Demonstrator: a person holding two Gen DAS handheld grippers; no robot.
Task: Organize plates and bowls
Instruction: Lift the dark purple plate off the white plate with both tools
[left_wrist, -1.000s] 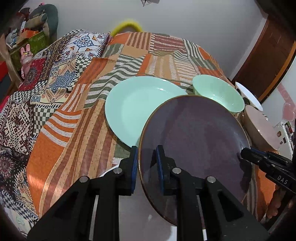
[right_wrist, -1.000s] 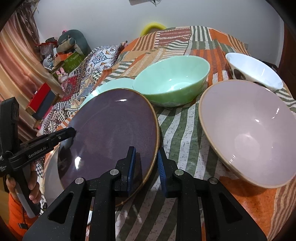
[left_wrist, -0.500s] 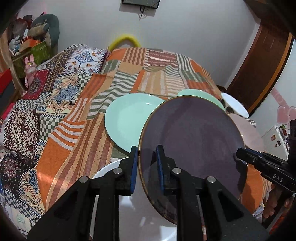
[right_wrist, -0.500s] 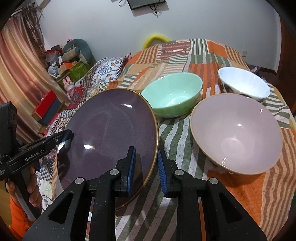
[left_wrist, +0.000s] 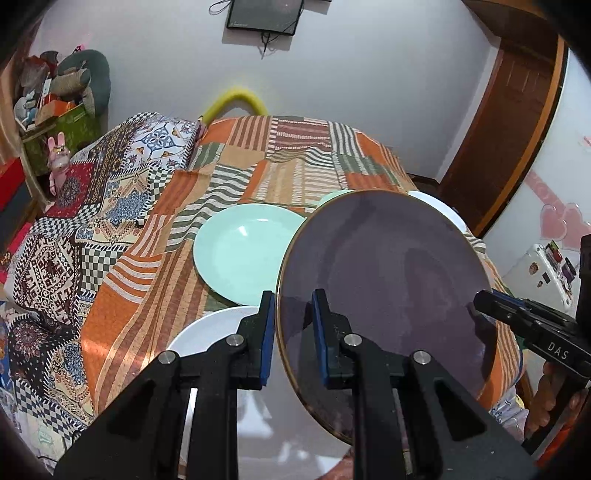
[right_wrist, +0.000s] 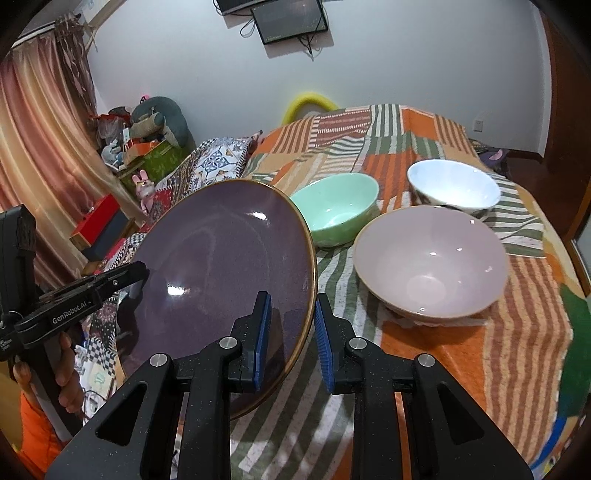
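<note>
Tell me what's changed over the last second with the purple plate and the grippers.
Both grippers have lifted the purple plate higher above the patchwork cloth; the green plate and the bowls look farther below. No grip changed: left gripper and right gripper stay clamped on opposite rims. Green bowl, pink bowl and white bowl haven't moved.

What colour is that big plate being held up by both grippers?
The plate is dark purple with a thin gold rim, clearest in the right wrist view.

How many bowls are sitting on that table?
3: a green bowl at the back, a white bowl to its right, and a pink bowl nearest. The raised plate may hide others.
</note>
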